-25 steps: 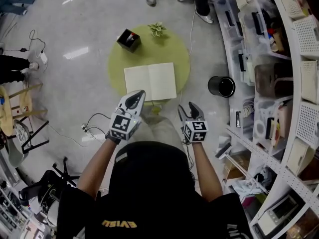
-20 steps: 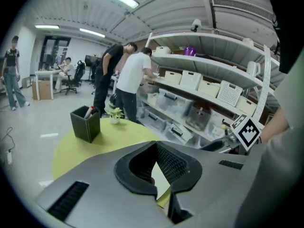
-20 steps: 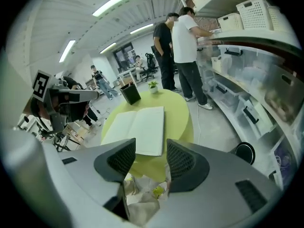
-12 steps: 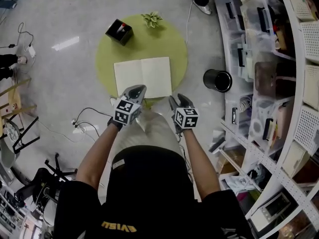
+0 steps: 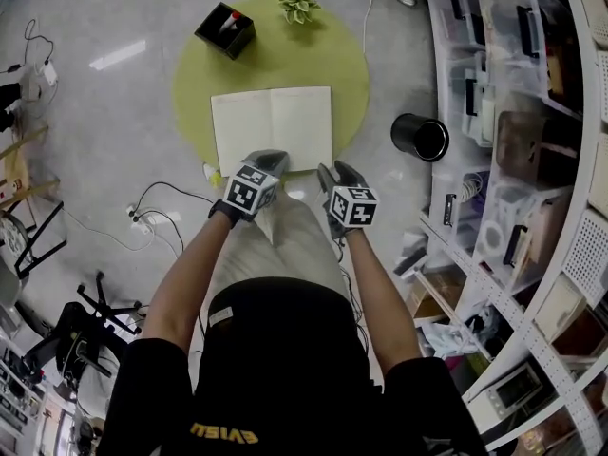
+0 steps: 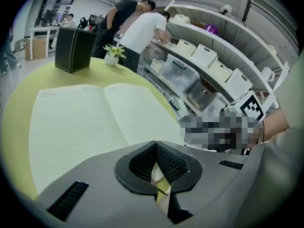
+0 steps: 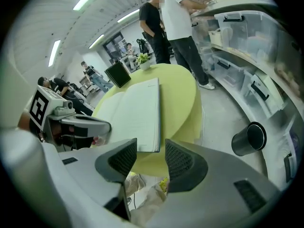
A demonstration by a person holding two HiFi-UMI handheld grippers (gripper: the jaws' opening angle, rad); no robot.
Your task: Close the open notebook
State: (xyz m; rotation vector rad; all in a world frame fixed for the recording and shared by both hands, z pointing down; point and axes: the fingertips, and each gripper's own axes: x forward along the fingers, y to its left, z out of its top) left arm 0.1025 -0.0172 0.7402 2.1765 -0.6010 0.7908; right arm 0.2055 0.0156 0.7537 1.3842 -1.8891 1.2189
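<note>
Head view: the notebook lies open and flat on the round table, with its near edge close to the table's near edge. Both claws hover right there. The left gripper is by the middle of the notebook's near edge and the right gripper is by its near right corner. Can't tell from here if either touches paper.

Left gripper view: jaws clenched tip to tip, nothing in them. The pages spread out just beyond, with the black box and plant at the table's far edge.

Right gripper view: jaws apart – they've just been closing a little – and nothing between them. The notebook's near right corner sits just past the gap.

I'd say nothing's done yet, no page or cover is lifted. What's left is the whole job: catch one side and fold it over the other.
</note>
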